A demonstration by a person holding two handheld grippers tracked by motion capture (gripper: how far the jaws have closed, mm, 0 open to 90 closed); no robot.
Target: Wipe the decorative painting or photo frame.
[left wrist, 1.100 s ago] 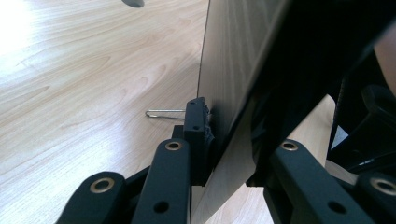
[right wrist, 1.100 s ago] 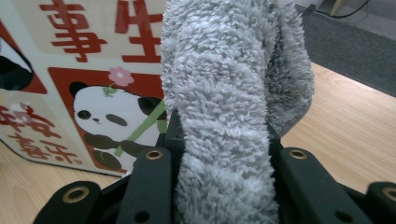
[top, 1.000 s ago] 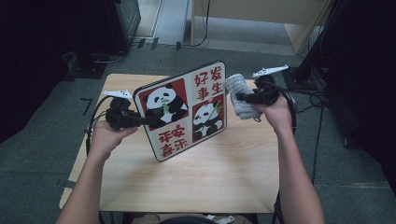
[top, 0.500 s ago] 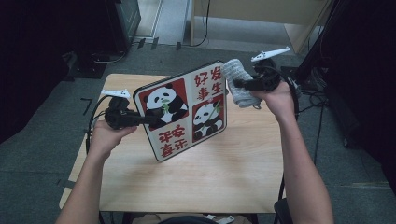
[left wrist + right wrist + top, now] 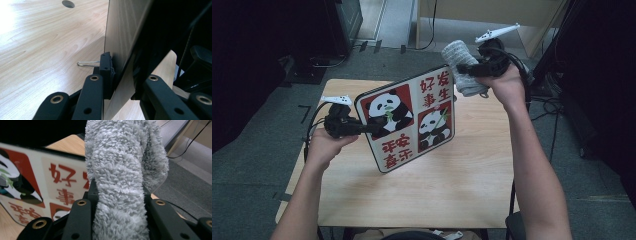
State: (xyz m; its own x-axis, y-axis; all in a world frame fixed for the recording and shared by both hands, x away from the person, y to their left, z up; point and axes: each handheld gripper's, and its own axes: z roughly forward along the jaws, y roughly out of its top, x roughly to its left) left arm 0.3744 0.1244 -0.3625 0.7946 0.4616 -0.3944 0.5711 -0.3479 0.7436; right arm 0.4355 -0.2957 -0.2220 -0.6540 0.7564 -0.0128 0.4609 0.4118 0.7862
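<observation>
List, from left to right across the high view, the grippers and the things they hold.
Left gripper → square panda-printed board with red characters → fluffy grey cloth → right gripper

Grey fluffy towel [image 5: 463,70], red-and-white panda board [image 5: 409,117], pale wood table [image 5: 472,165]

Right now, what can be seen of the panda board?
The panda board is a flat rounded-corner panel, white-faced with two panda pictures and red characters in four squares; its back looks like pale wood. It is tilted up on its lower edge on the table, with the left gripper clamping its left edge.
</observation>
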